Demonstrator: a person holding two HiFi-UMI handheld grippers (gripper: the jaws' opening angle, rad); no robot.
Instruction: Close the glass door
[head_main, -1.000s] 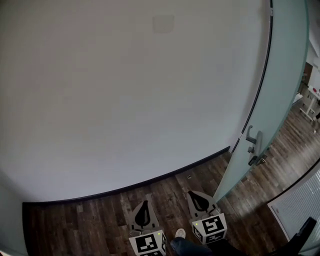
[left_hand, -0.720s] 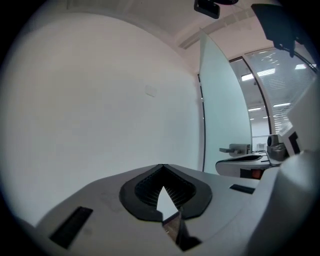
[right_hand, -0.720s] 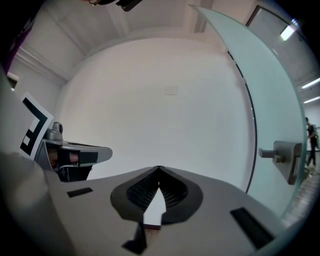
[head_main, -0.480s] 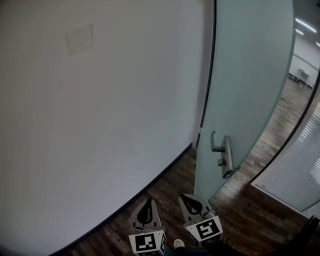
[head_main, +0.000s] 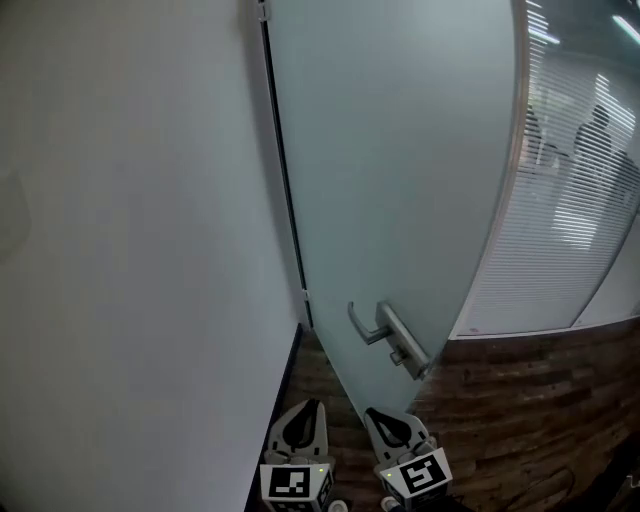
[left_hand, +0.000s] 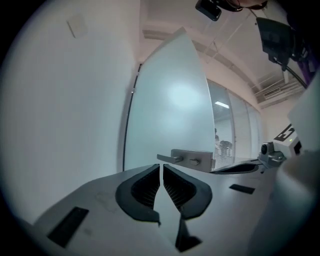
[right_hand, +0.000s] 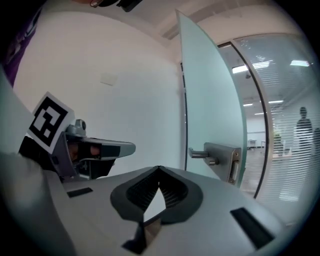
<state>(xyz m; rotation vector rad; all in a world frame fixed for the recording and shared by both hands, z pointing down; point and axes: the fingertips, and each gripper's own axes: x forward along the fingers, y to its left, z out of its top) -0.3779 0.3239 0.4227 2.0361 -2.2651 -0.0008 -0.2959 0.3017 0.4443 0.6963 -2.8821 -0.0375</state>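
As the wall (head_main: 130, 250) crowds the left: left gripper (head_main: 314, 405) is clenched and empty, and may scrape it in turning.
Right gripper (head_main: 373, 413): clenched on nothing, just short of the glass door (head_main: 400, 170).
Glass door: open, hinged at the wall's edge; shut tips could slip off the lever handle (head_main: 368, 328) near its free edge.
Change: a second ago the door sat at the head view's right edge; now it is straight ahead.

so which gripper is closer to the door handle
Right. The right gripper sits just below the handle, facing the door. The left gripper is farther off to the handle's left, nearer the wall.
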